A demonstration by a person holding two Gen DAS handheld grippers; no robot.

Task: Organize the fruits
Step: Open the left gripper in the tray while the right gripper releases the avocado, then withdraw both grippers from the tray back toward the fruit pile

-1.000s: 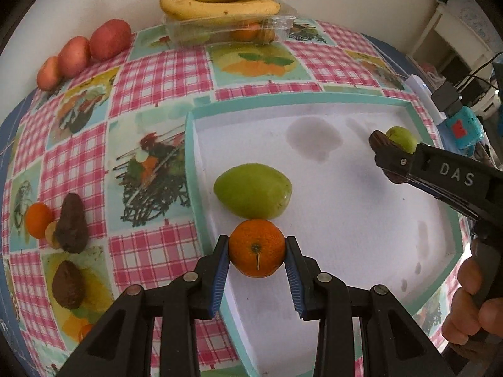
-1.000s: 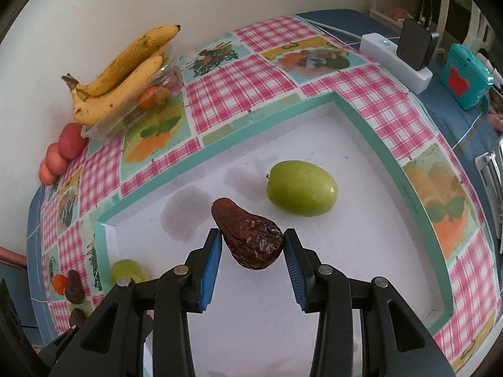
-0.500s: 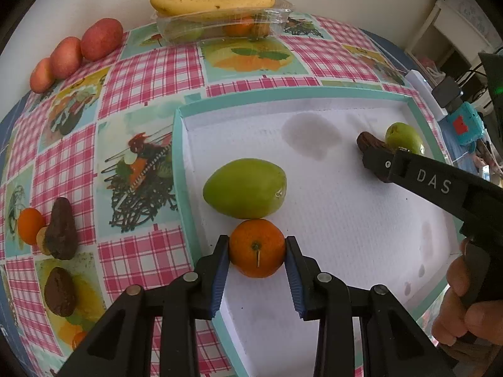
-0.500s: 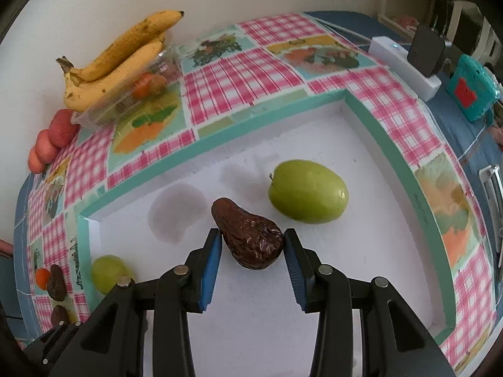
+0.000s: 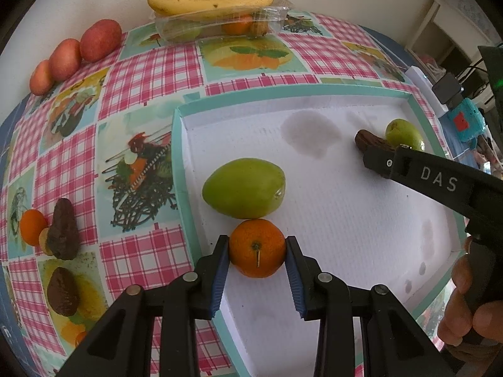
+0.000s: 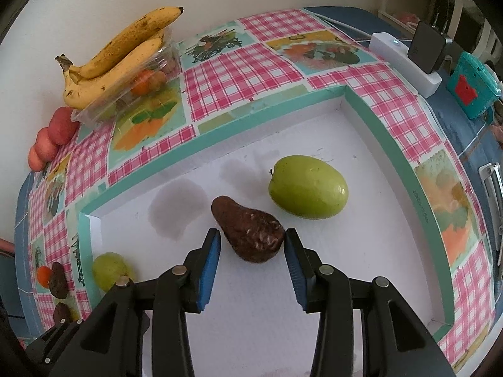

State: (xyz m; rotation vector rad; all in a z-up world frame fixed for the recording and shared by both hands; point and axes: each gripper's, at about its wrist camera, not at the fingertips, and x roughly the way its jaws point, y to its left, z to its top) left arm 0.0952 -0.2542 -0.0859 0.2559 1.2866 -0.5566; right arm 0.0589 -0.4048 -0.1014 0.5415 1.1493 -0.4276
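Avocado [image 6: 248, 232] neck points up-left between just-released right fingers [image 6: 210, 257]; left fingers [image 5: 220, 267] clench orange [image 5: 257, 251].

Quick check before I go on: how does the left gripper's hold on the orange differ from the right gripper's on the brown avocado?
The left gripper has both blue pads pressed on the round orange citrus fruit, beside a large green fruit. The right gripper has just been opening: a gap shows at its left pad, and the wrinkled dark brown avocado lies between the jaws on the white tray. Both point steeply down over that tray.
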